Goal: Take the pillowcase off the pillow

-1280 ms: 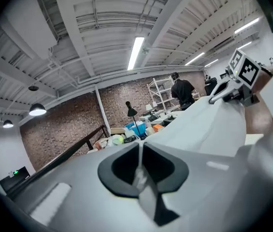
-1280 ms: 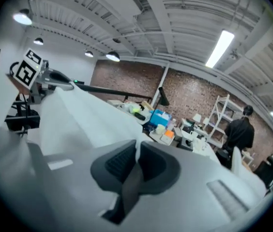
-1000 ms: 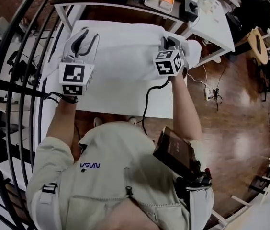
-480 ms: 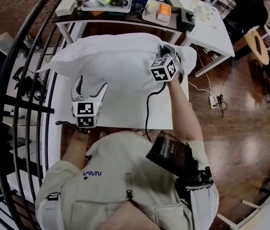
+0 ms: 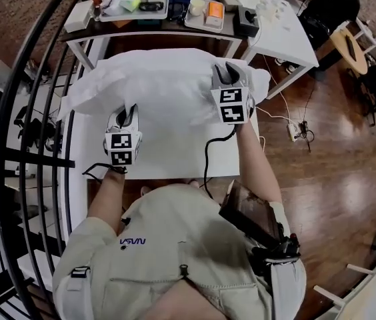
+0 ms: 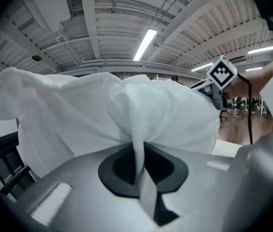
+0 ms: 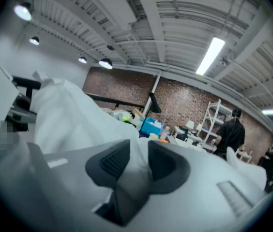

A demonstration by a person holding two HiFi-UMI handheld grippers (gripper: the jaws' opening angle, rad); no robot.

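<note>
A white pillow in its white pillowcase [image 5: 168,79] lies across the white table [image 5: 175,159]. My left gripper [image 5: 129,109] is at the pillow's near left side. In the left gripper view its jaws [image 6: 139,153] have just closed and pinch a thin fold of the pillowcase [image 6: 102,110]. My right gripper [image 5: 227,69] is at the pillow's right end. Its jaws [image 7: 139,156] have just been opening. They stand a little apart, with a bunch of white cloth [image 7: 68,115] still between the pads.
A dark table [image 5: 155,9] behind the pillow carries trays and small items. A second white table [image 5: 285,32] stands at the back right. Black railing bars [image 5: 28,112] run down the left side. A black cable [image 5: 208,145] hangs from the right gripper over the table's front edge.
The pillow has come down from raised to lying on the table. My left gripper sank to its near side, opened wide, then shut on the cloth. The right jaws have parted.
</note>
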